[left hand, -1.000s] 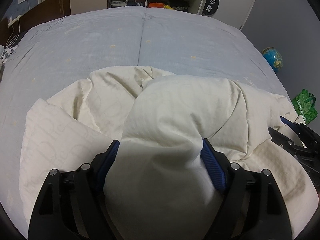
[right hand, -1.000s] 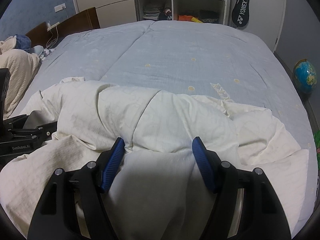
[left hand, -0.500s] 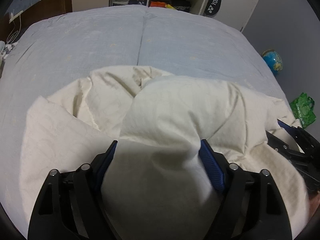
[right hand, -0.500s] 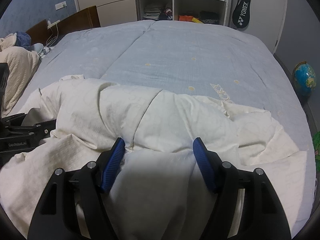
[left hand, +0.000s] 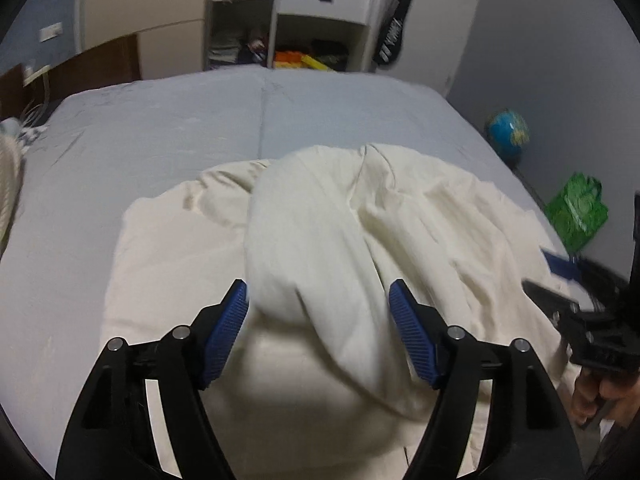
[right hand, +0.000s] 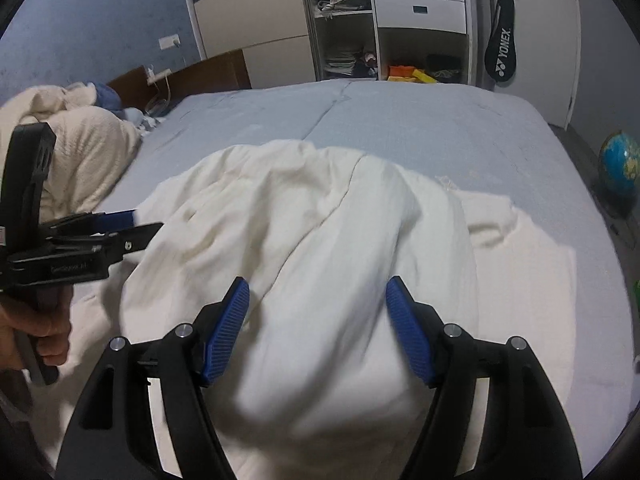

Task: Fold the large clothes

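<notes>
While the cream cloth (left hand: pixel 400 216) lies heaped on the grey-blue bed (left hand: pixel 160 152), you are mid-fold, with a thick bunch of it in each tool. Your left gripper (left hand: pixel 318 300) and right gripper (right hand: pixel 318 296) both hold wide, puffy rolls between the jaws. Next, I judge, carry both bunches forward evenly. The fabric looks soft, matte and creased; the blue pads (right hand: pixel 230 328) are ribbed.

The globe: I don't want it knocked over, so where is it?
The globe stands on the floor past the right edge of the bed, at the right of both wrist views, clear of the cream cloth.
</notes>
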### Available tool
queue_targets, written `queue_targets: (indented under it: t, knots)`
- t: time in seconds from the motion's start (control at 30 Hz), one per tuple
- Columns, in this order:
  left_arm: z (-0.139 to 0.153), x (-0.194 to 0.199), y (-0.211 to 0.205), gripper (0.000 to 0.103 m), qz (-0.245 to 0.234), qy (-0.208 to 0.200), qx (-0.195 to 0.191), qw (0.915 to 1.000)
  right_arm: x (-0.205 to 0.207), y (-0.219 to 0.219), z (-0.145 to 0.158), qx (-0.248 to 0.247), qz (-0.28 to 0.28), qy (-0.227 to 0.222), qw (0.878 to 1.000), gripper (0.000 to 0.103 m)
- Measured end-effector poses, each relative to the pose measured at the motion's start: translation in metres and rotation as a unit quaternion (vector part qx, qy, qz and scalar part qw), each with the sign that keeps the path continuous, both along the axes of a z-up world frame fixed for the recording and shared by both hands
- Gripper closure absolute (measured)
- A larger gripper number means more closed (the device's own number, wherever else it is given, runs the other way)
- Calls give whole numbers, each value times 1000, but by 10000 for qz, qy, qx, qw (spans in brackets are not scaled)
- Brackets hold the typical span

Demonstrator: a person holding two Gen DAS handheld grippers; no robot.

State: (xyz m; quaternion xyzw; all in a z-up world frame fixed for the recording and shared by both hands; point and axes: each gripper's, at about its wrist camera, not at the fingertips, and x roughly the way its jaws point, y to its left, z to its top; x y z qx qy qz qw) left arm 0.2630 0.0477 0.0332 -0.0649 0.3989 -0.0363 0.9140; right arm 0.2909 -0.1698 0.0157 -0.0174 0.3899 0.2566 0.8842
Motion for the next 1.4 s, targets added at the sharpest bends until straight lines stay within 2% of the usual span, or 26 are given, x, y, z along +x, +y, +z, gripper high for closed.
queue_targets:
  t: [0.07,0.17,0.23,0.37,0.43,0.5,0.63,0.83,0.97,1.07,1.17,1.23,1.3,1.4]
  knots:
    - [9,-12,-3,33,78,-230,-29,9997,-10,0,0,4,61,-21,10000,36]
    - [23,-25,-16,30,-65,-601,71,9981,-16,5,-6,-38,75,24,10000,36]
    - [26,-28,-30,22,-273,-740,100,9968,-18,6,-12,-55,45,93,9999,36]
    - [-6,-6,-50,27,-505,-129,381,9979,-18,9,-22,-214,41,52,9997,36]
    - [-28,7,-45,27,-471,239,337,9980,-20,10,-25,-276,61,32,9996,36]
    - [-45,11,-39,27,-459,425,298,9976,-22,12,-29,-325,86,31,9994,35]
    - [-64,14,-35,26,-557,493,345,9966,-26,17,-43,-586,165,-40,9981,35]
    - [-74,19,-34,25,-555,518,435,9962,-28,23,-54,-822,165,-122,9964,35]
    - [-63,16,-36,25,-532,586,417,9960,-29,26,-47,-935,177,-166,9953,35]
    - [-47,7,-39,25,-548,502,347,9966,-36,23,-30,-857,86,-230,9960,35]
    - [-33,-7,-33,20,-494,461,254,9974,-48,13,-9,-627,18,-297,9976,35]
    - [-26,-19,-28,19,-470,444,148,9978,-60,-1,6,-415,-60,-261,9988,30]
    - [-19,-39,-18,18,-498,482,-8,9976,-74,-18,16,-248,-156,-152,9995,30]
    - [-15,-73,-1,17,-599,593,-38,9964,-101,-52,25,22,-292,151,9995,29]
